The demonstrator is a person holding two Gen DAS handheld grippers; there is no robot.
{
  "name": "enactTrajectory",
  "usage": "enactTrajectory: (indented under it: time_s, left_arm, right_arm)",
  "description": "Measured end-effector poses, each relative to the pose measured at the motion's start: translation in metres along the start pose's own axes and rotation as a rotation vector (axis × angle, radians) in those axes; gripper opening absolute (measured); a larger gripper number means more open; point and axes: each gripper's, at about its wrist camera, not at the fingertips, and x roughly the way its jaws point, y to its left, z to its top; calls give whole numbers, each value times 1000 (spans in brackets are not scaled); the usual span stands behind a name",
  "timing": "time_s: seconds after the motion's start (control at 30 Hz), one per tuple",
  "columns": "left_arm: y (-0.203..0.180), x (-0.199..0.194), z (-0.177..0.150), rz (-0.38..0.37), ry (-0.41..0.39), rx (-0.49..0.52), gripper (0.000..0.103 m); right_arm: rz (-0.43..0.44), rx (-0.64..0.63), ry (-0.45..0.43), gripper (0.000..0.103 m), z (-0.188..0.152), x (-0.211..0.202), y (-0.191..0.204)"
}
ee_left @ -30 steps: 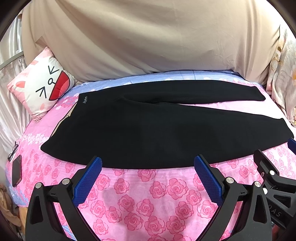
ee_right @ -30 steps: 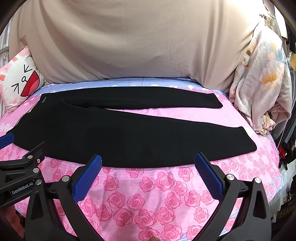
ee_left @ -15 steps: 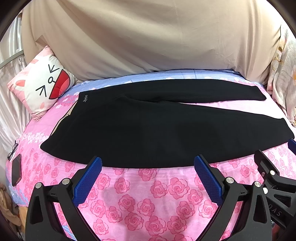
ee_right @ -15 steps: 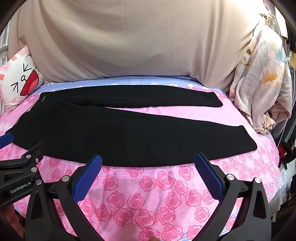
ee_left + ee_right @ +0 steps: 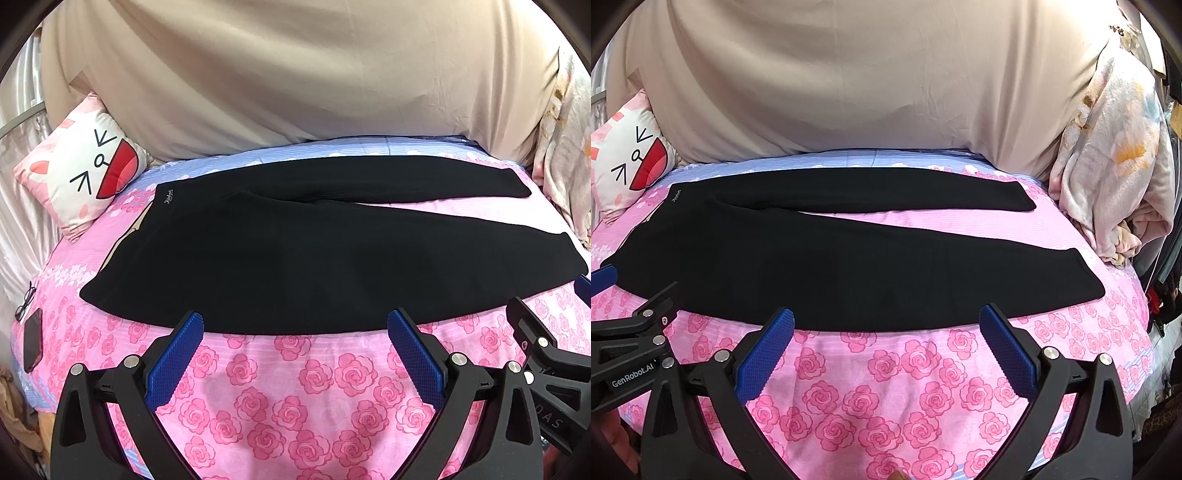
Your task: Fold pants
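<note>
Black pants [image 5: 295, 258] lie flat on the bed, waistband at the left, the two legs spread apart toward the right; they also show in the right wrist view [image 5: 831, 266]. My left gripper [image 5: 295, 325] is open and empty, hovering just in front of the near edge of the pants, toward the waist end. My right gripper [image 5: 886, 323] is open and empty, in front of the near leg's edge. Each gripper shows at the side of the other's view.
The bed has a pink rose-print sheet [image 5: 295, 387]. A cat-face pillow [image 5: 81, 173] sits at the back left. A beige cover [image 5: 295, 74] rises behind. A floral blanket [image 5: 1115, 166] hangs at the right. A phone [image 5: 32, 345] and glasses [image 5: 25, 303] lie at the bed's left edge.
Both grippers have shifted very slightly; the pants lie unchanged and both grippers stay open.
</note>
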Motion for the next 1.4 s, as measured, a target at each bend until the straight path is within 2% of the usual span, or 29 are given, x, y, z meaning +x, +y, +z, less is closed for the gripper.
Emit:
enactTrajectory:
  time_s: [0.43,0.57,0.67,0.77,0.83,0.9,0.93,1.0,1.07,1.2,1.33,1.4]
  left_arm:
    - [-4,10,7,-12,19,4,98]
    - [18,30,26,-41,26,-35,98]
    - [61,62,61,-17,39,-102,98]
    - [115,103,102,33,59,-152,98]
    - [148,129,125,32,69,-180,98]
    - [186,160,149,80,76,-235,98]
    - [200,171,157,79,68,-255,98]
    - [228,195,172,58,64,-299,98]
    - [259,224,185,94,120,-379,98]
    - [308,269,200,78,168,-476,98]
    - [336,301,205,151,217,-457,98]
    - [339,311,205,186,228,-411,98]
  right_arm:
    - [-6,-10,11,98,3,12,-4]
    - [36,8,11,98,24,34,-34]
    - [9,60,21,98,54,75,-95]
    - [-16,154,26,98,91,129,-180]
    - [4,240,68,98,116,175,-243]
    - [27,288,130,98,135,218,-284]
    - [18,300,148,98,145,241,-303]
    - [16,263,170,98,160,271,-318]
    - [-16,200,167,98,177,301,-326]
    - [-8,133,237,98,196,356,-330]
    - [-10,120,328,98,198,399,-330]
    - [17,126,324,98,195,408,-328]
